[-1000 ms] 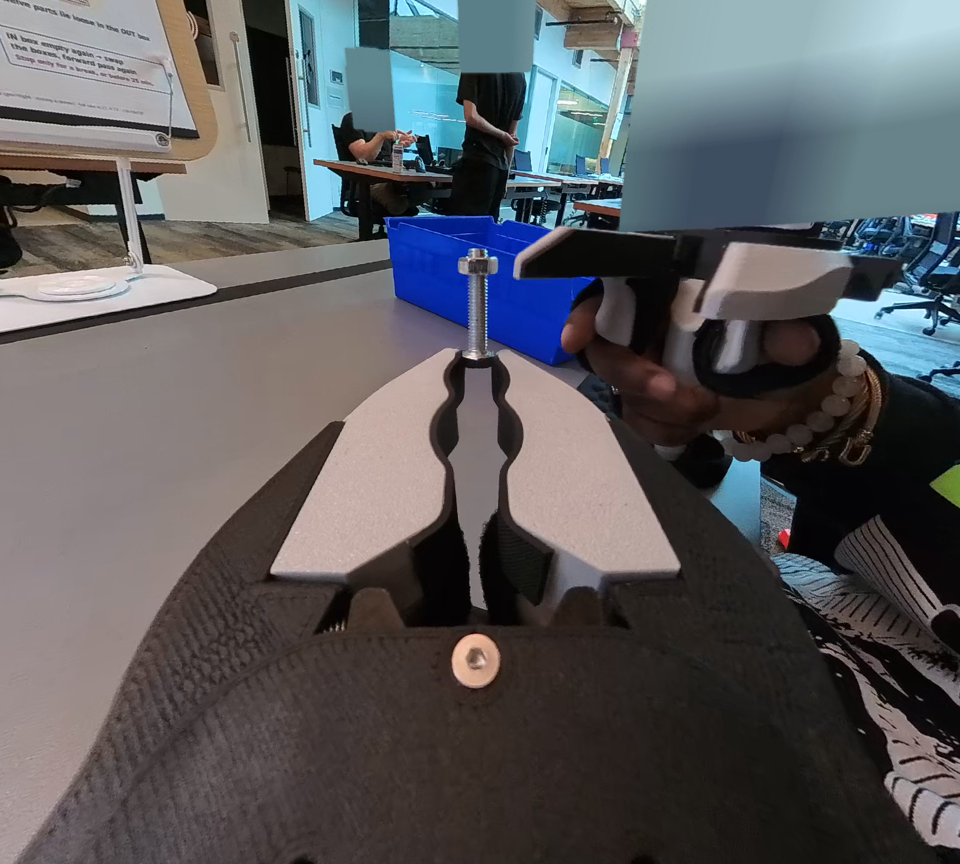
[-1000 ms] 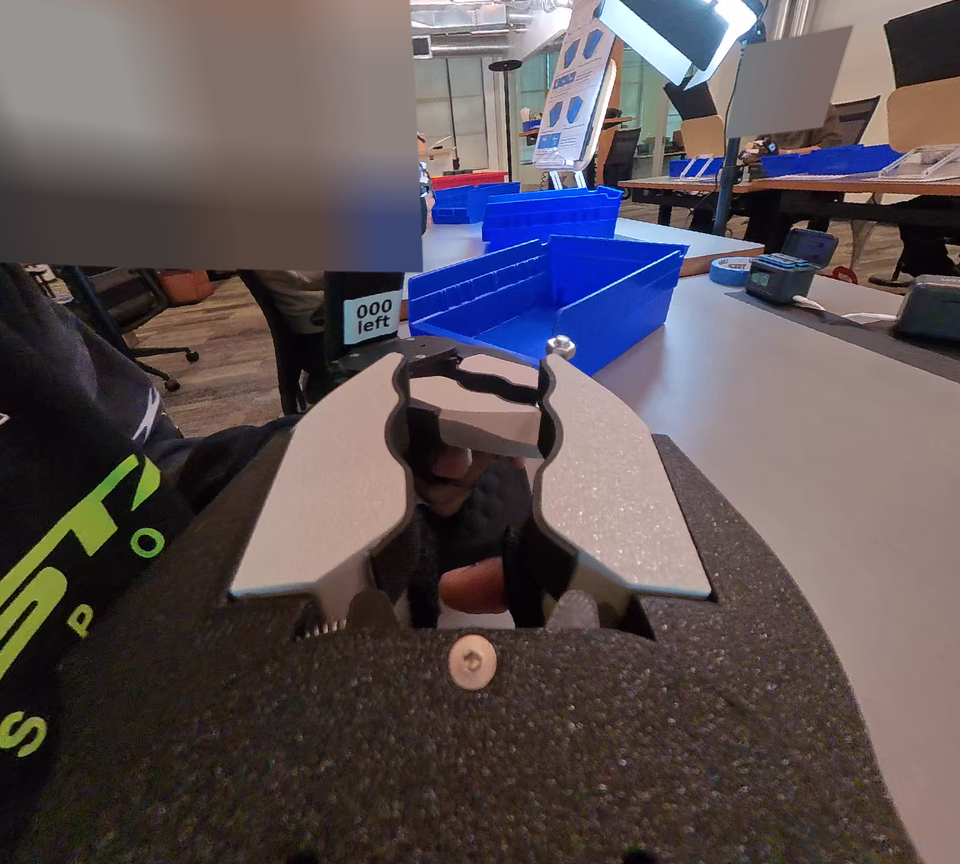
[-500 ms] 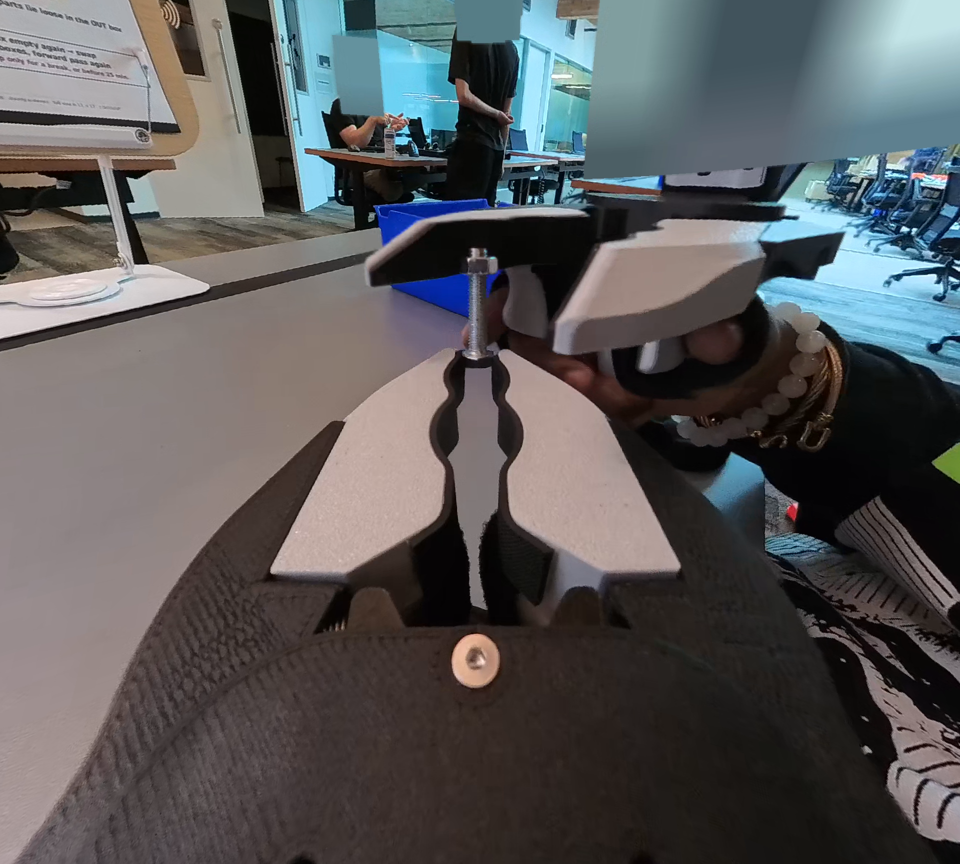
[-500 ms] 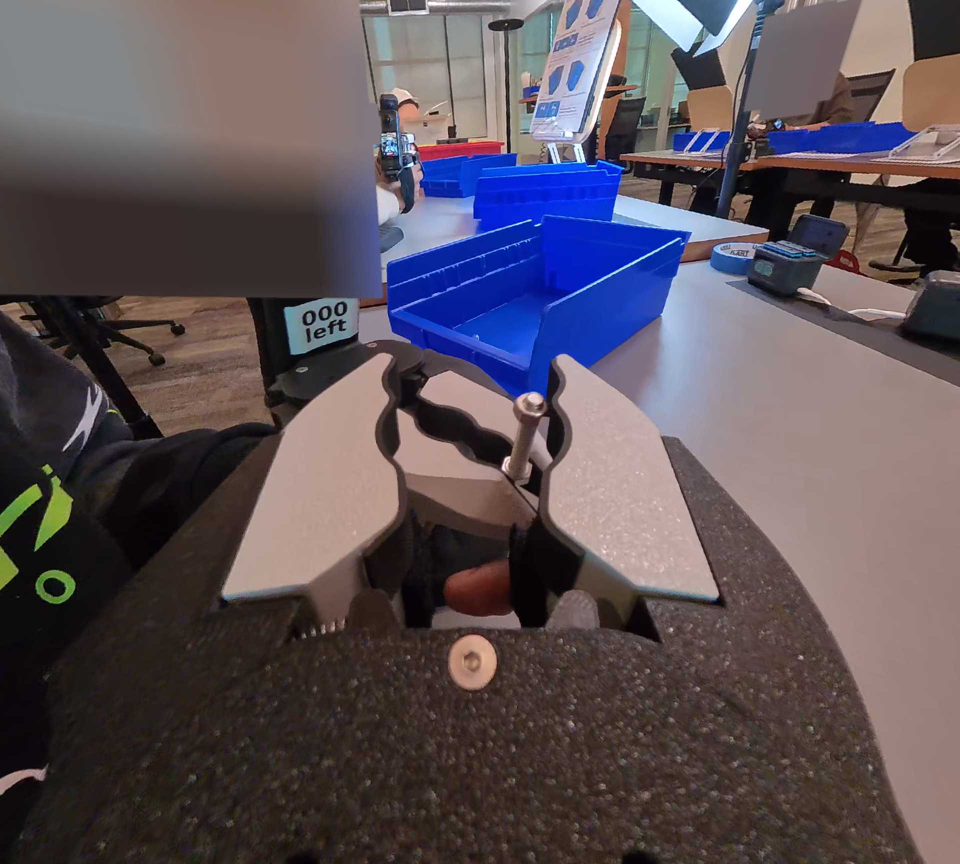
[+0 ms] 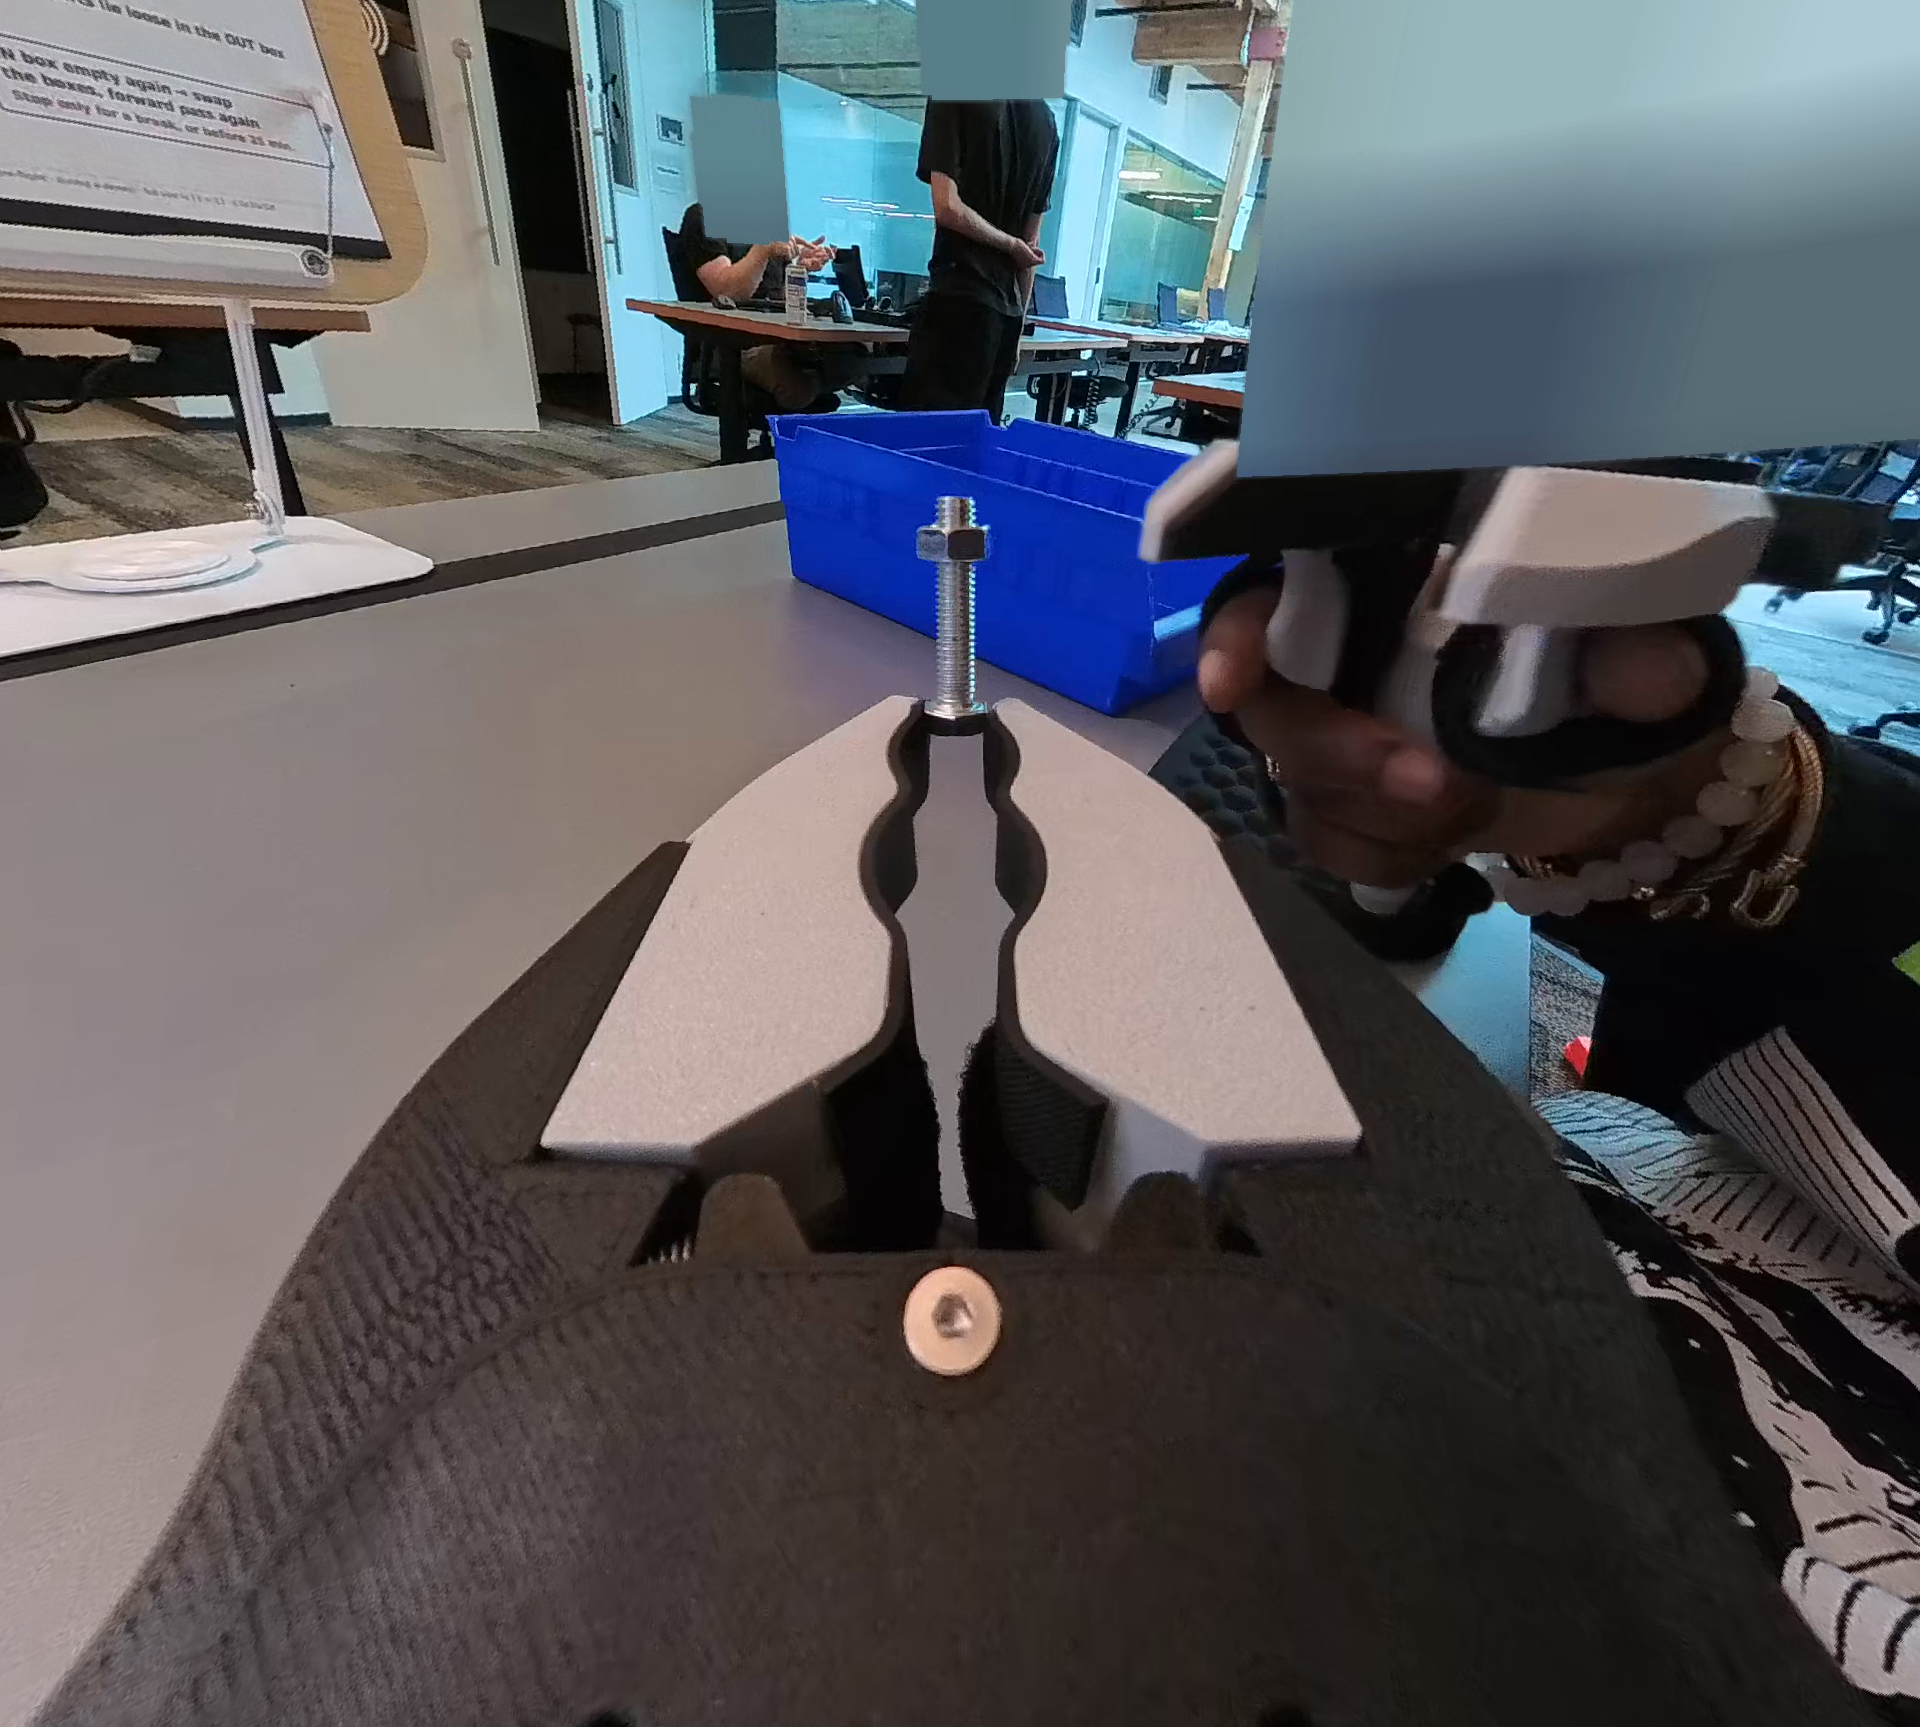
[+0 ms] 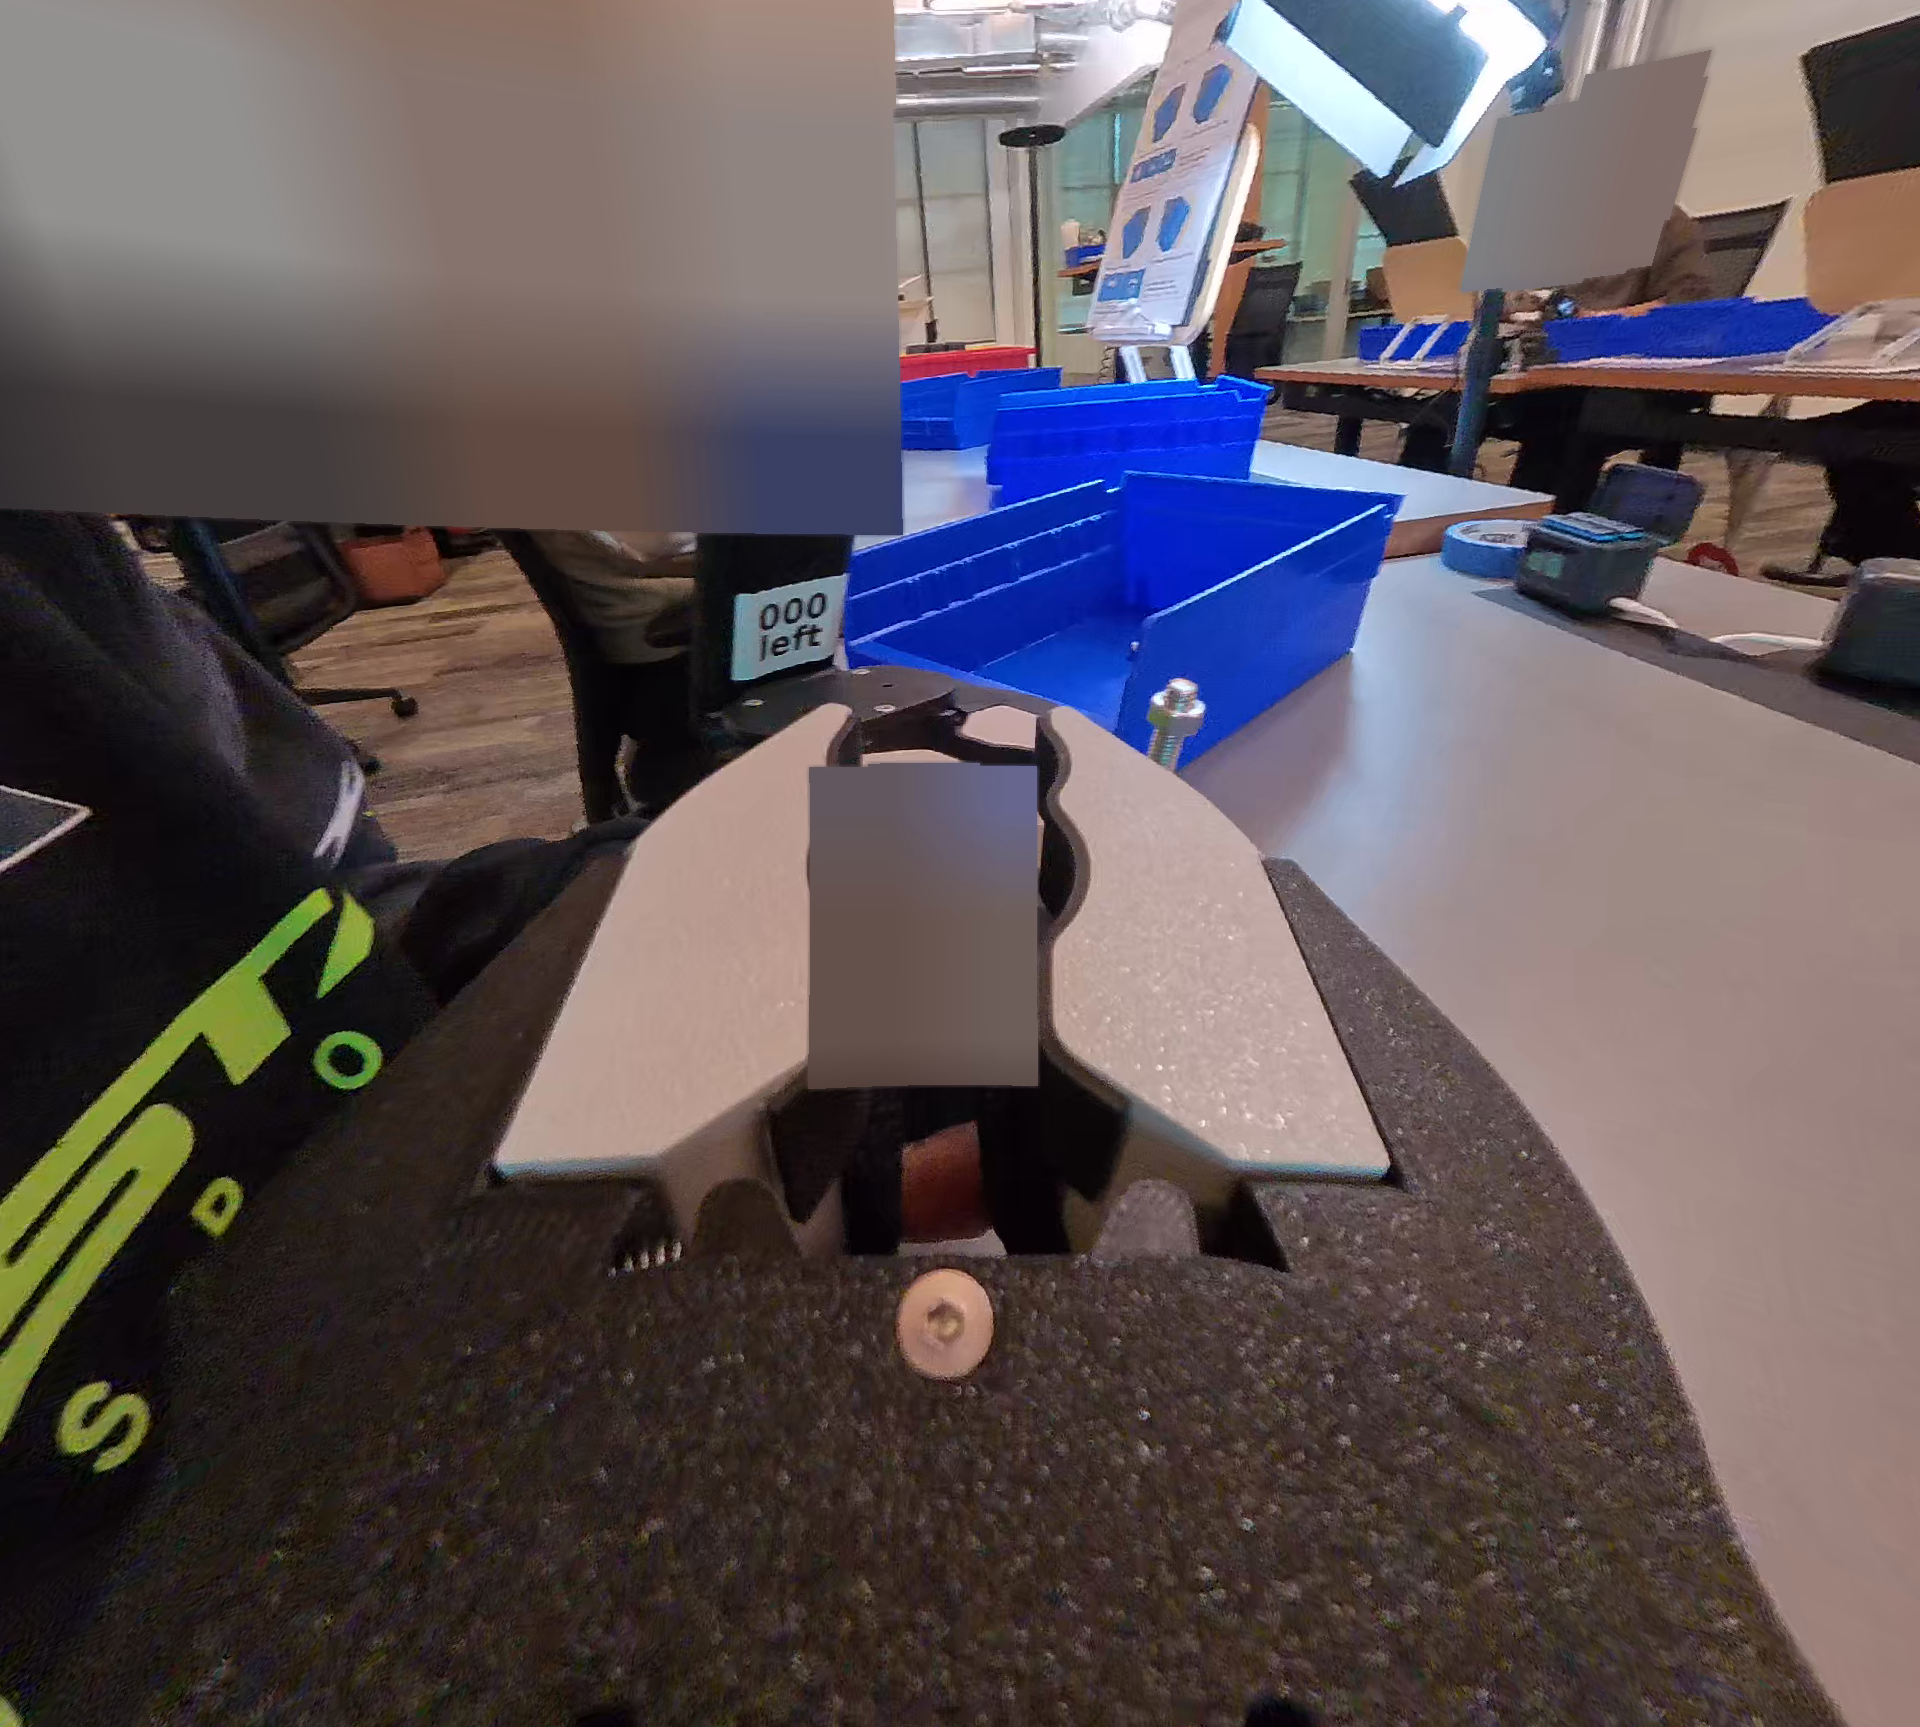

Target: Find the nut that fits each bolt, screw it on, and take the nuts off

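Observation:
My left gripper (image 5: 954, 716) is shut on the head of a silver bolt (image 5: 954, 628) and holds it upright above the grey table (image 5: 416, 794). A silver hex nut (image 5: 953, 545) sits near the bolt's top, with a little thread showing above it. My right gripper (image 6: 943, 727) is open and empty. It is held level beside the bolt, which stands just outside its right fingertip (image 6: 1070, 742) in the right wrist view (image 6: 1174, 727). In the left wrist view its fingers (image 5: 1600, 550) are to the right of the bolt, apart from it.
An open blue bin (image 5: 1049, 534) stands on the table behind the bolt; it also shows in the right wrist view (image 6: 1247, 607). A sign on a white stand (image 5: 156, 119) is at the far left. More blue bins (image 6: 1122, 430), a tape roll (image 6: 1486, 547) and small devices (image 6: 1590, 560) lie further off. Spacing between my two grippers at the tips: around 7 cm.
Half a second ago my right gripper's open jaws were around the bolt's top at the nut. It has since drawn back to the right and narrowed. The left grip on the bolt is unchanged.

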Tool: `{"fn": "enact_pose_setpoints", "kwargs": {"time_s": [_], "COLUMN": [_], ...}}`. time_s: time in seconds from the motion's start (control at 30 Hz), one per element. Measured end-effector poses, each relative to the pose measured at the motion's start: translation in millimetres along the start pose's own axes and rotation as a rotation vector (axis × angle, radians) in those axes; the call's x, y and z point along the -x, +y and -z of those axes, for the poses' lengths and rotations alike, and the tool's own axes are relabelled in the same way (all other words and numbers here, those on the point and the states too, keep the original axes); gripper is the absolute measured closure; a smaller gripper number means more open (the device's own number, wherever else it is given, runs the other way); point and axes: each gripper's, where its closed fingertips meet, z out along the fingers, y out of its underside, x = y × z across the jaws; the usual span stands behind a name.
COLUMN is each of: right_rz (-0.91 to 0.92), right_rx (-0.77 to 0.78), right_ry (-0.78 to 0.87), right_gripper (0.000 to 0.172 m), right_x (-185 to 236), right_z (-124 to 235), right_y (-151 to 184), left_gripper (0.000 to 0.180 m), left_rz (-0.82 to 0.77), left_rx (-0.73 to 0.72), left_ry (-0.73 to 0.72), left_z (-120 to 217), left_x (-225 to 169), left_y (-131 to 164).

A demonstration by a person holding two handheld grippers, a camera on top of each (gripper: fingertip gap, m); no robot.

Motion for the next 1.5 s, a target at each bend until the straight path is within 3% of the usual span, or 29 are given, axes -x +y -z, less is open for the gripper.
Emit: {"fn": "enact_pose_setpoints", "kwargs": {"time_s": [0.27, 0.57, 0.87, 0.93, 0.97, 1.1, 1.27, 1.5], "right_rz": [-0.043, -0.025, -0.034, -0.036, -0.03, -0.019, -0.023, 0.005], "right_rx": [0.027, 0.079, 0.061, 0.055, 0.049, 0.047, 0.025, 0.048], "right_ry": [0.054, -0.013, 0.044, 0.044, 0.008, -0.014, 0.076, 0.037], "right_gripper": [0.118, 0.122, 0.122, 0.131, 0.15, 0.157, 0.119, 0.117], "right_x": [-31.1, -26.7, -24.7, -21.3, -14.6, -9.1, -29.0, -27.0], "right_z": [-18.9, -36.5, -16.6, -8.9, -5.2, -0.5, -11.2, -29.2], "right_y": [6.2, 9.7, 9.3, 9.2, 8.6, 8.6, 6.8, 9.2], "left_gripper": [0.171, 0.171, 0.171, 0.171, 0.171, 0.171, 0.171, 0.171], "left_rz": [-0.011, -0.023, 0.003, 0.001, 0.004, 0.0, -0.005, -0.009], "left_rx": [0.006, 0.019, 0.004, 0.003, 0.005, 0.008, 0.009, 0.013], "left_ry": [0.016, 0.02, 0.002, -0.002, -0.001, -0.001, 0.003, 0.005], "left_z": [-0.6, -1.8, -0.3, -0.2, -0.4, -0.6, -0.7, -0.7], "left_x": [-2.7, -4.3, 0.5, 0.7, 1.0, 0.5, -0.5, -1.0], "left_y": [0.8, 2.5, 0.8, 0.6, 1.0, 1.4, 1.5, 2.1]}}
